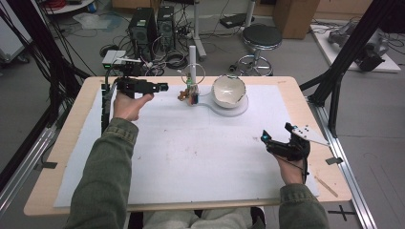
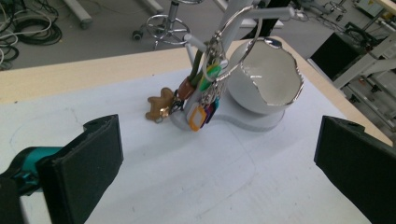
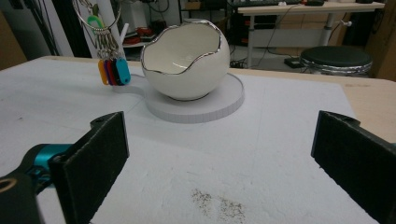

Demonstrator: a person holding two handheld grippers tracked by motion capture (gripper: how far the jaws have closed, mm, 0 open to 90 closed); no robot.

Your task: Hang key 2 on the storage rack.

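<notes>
Key bunch (image 2: 201,100): hangs on white stand at table's far centre, just left of egg-shaped bowl (image 1: 229,90). Your left gripper (image 1: 160,87): jaws wide apart, empty, near keys. Your right gripper (image 1: 272,138): wide apart, empty, near right.

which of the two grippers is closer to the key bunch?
The left gripper: it is up at the table's far side, jaws open toward the key bunch on its stand. The right gripper sits near the front right edge, well away.

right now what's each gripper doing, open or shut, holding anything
left gripper: open, holding nothing.
right gripper: open, holding nothing.
</notes>
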